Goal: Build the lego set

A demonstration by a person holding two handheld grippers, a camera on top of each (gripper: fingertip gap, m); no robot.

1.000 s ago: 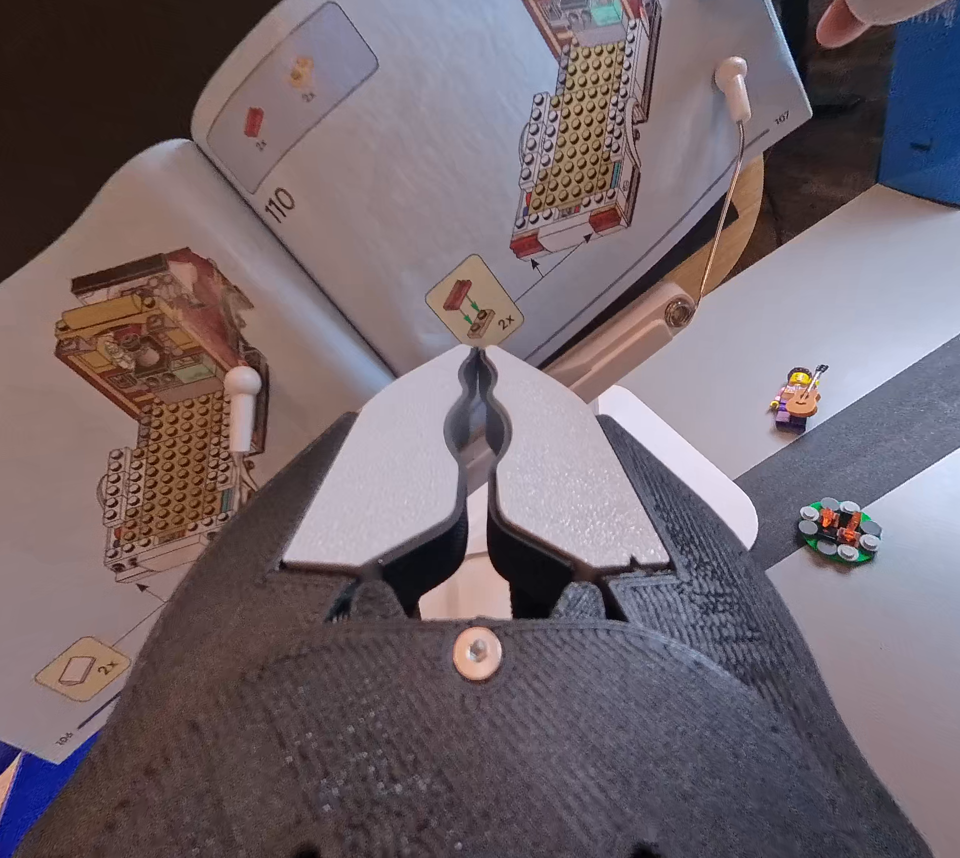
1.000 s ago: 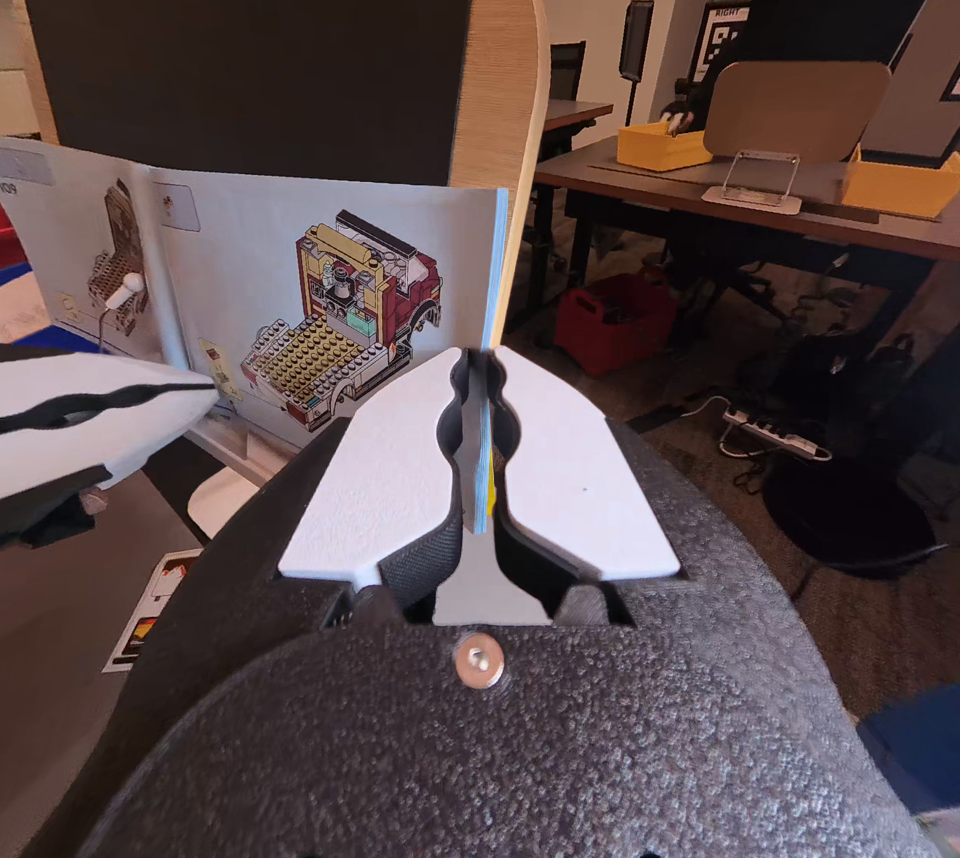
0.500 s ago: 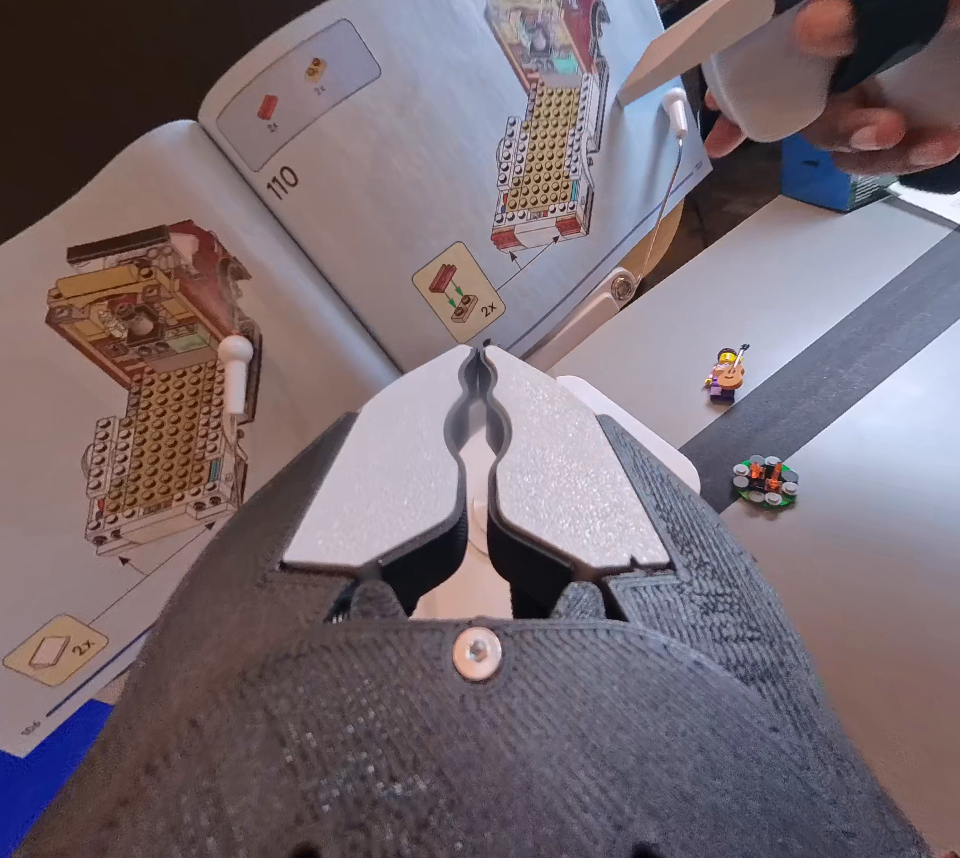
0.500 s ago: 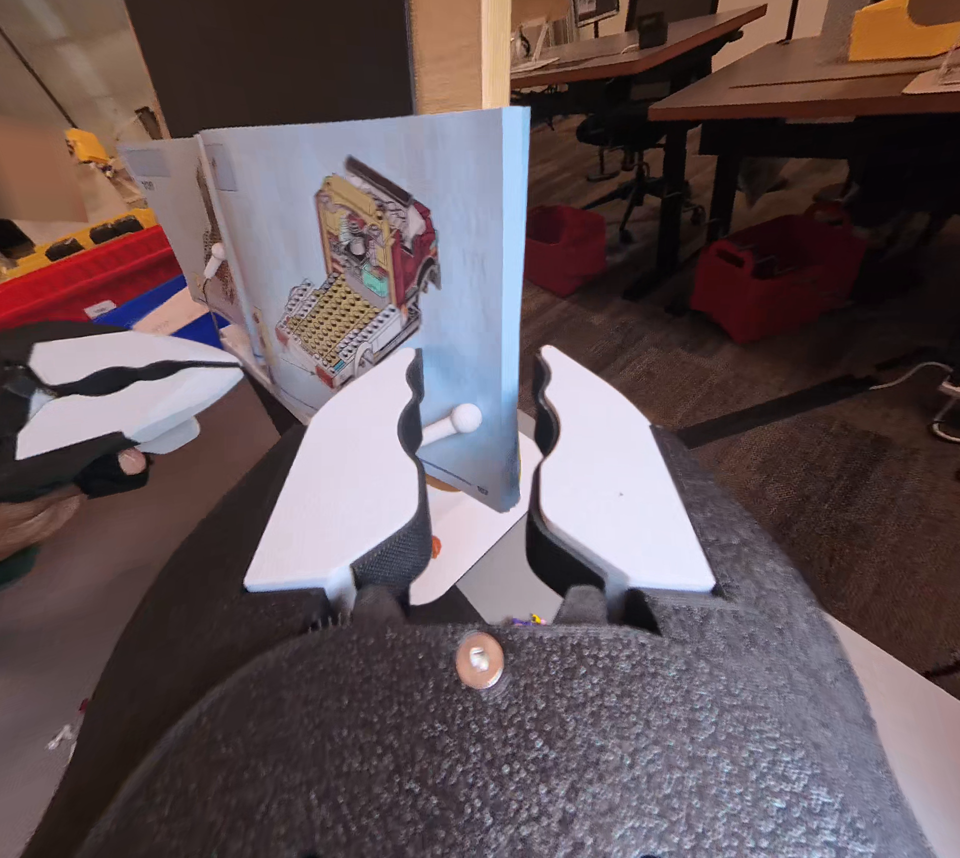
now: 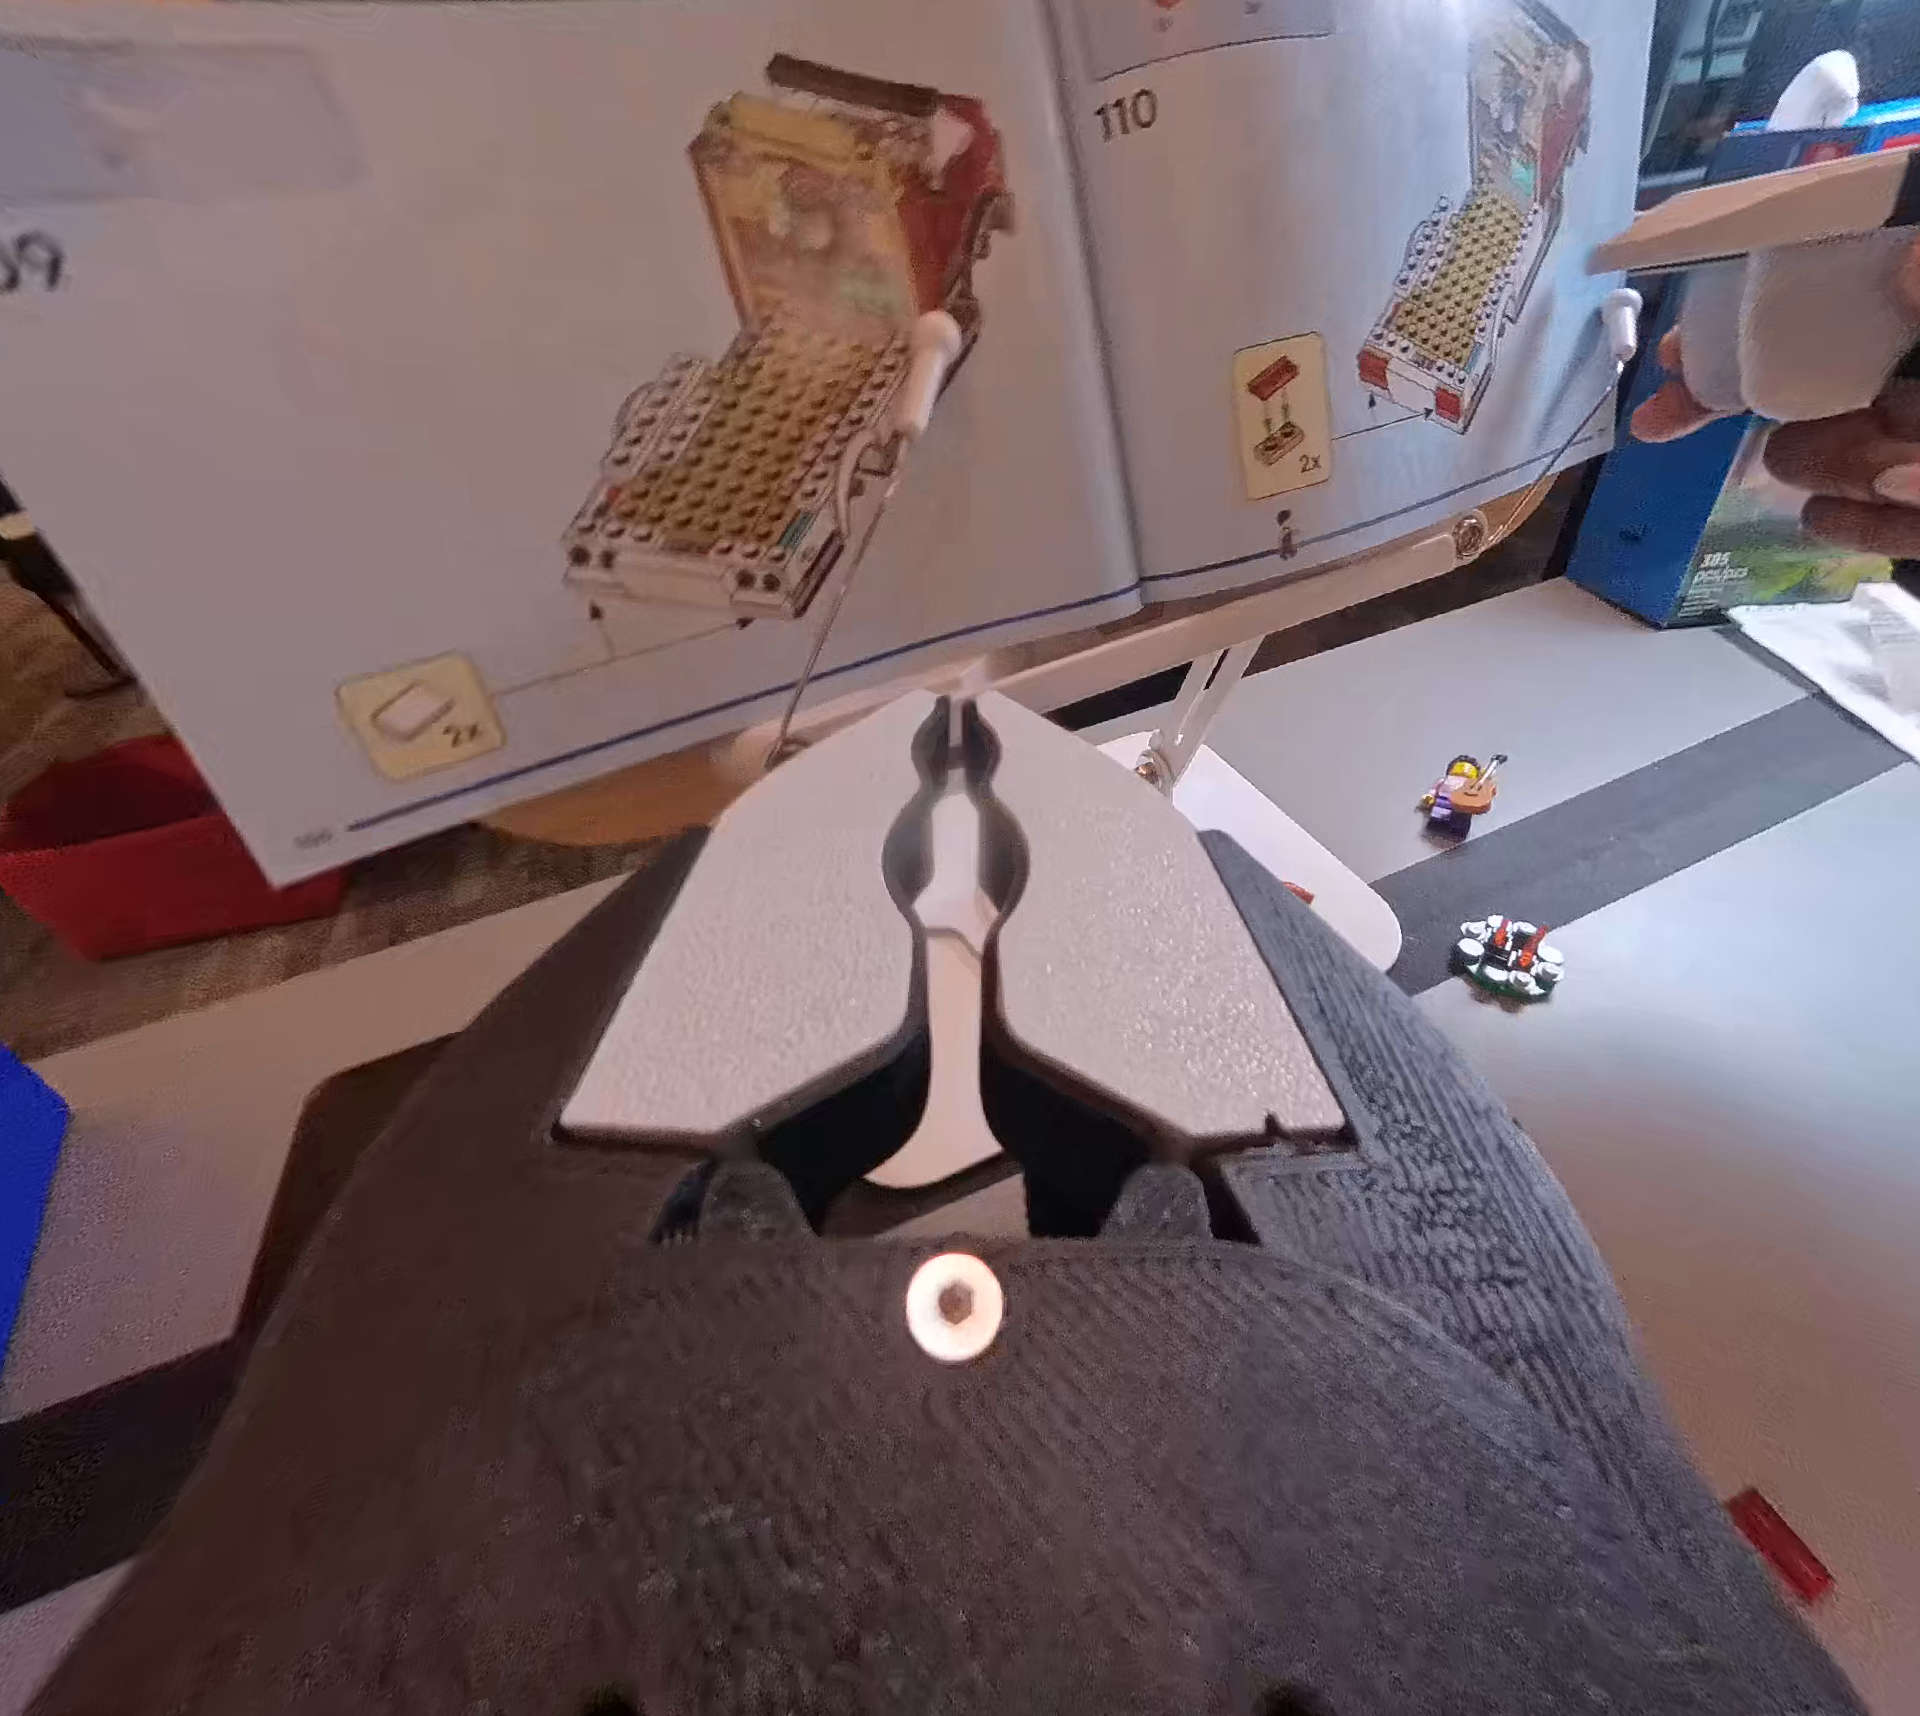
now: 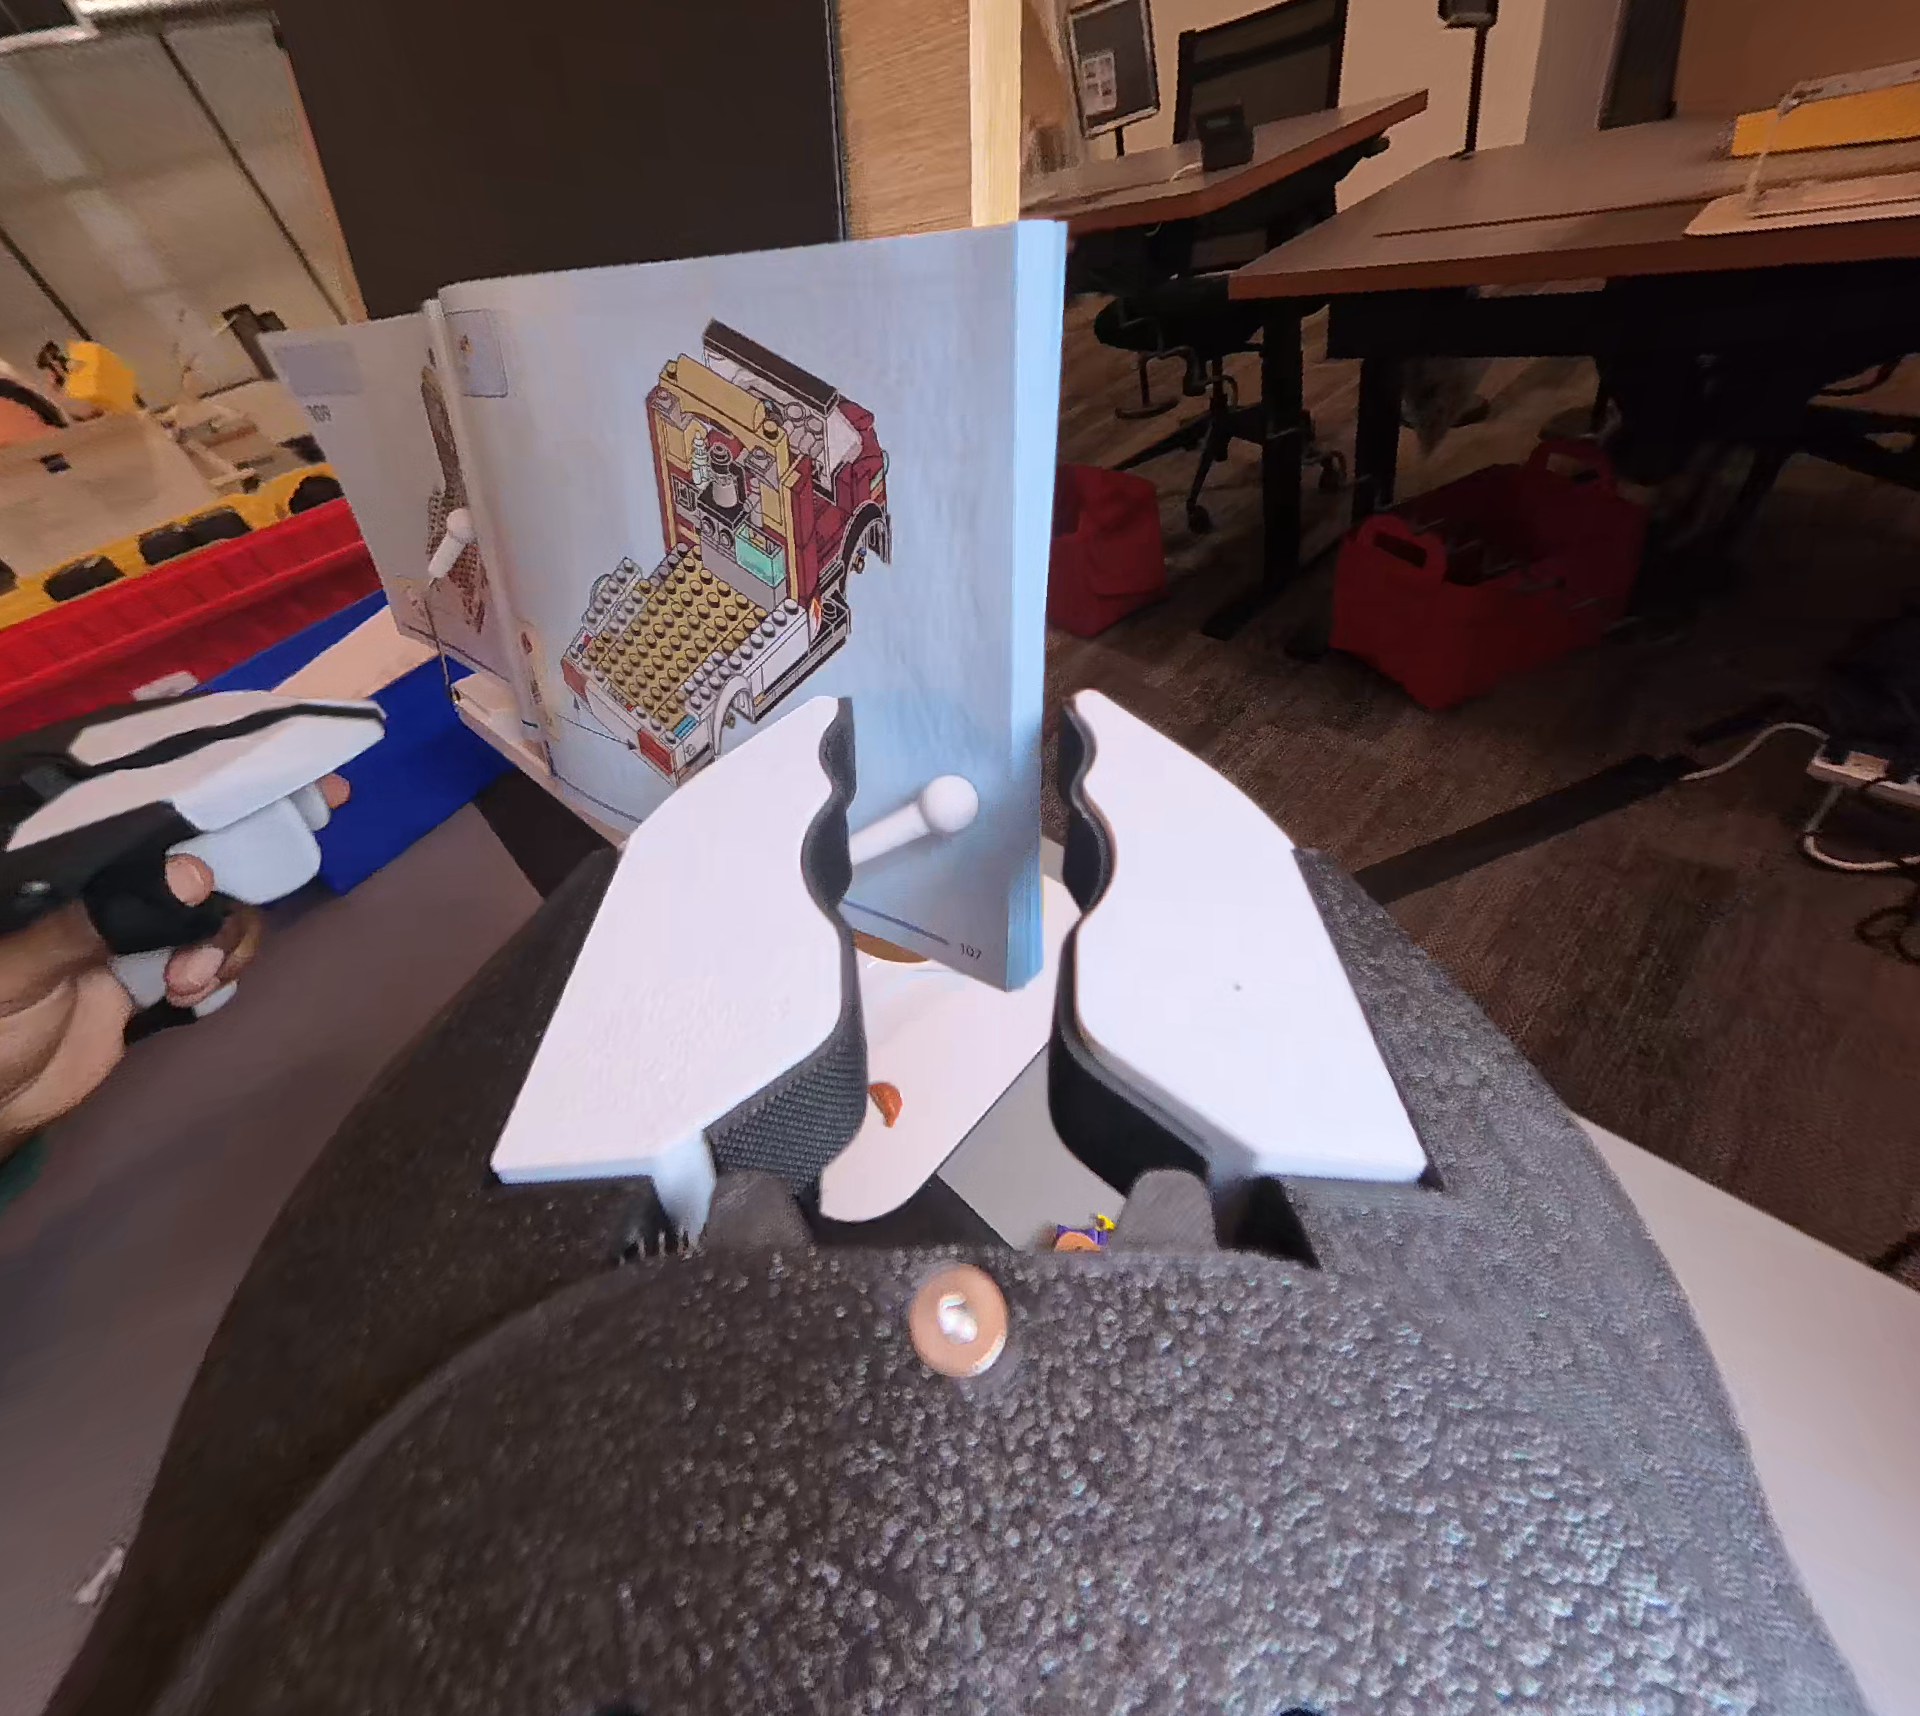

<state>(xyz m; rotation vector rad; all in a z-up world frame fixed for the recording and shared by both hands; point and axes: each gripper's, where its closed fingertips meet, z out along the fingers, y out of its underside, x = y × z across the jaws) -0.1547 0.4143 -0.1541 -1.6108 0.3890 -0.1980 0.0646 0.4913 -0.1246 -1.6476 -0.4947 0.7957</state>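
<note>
Instruction booklet (image 5: 644,295) stands open on white stand (image 5: 1299,866) at edge of grey table (image 5: 1714,1095). Left gripper (image 5: 958,721) clenched, empty; right gripper (image 6: 951,731) released, straddling booklet's edge. Minifigure (image 5: 1460,799) & round green piece (image 5: 1509,960) lie nearby. Office behind: brown desks (image 6: 1558,212), red bins (image 6: 1475,575).

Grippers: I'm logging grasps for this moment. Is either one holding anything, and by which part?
Nothing is held. The right gripper is open around the instruction booklet's outer edge without clamping it; the left gripper is shut on nothing.
</note>
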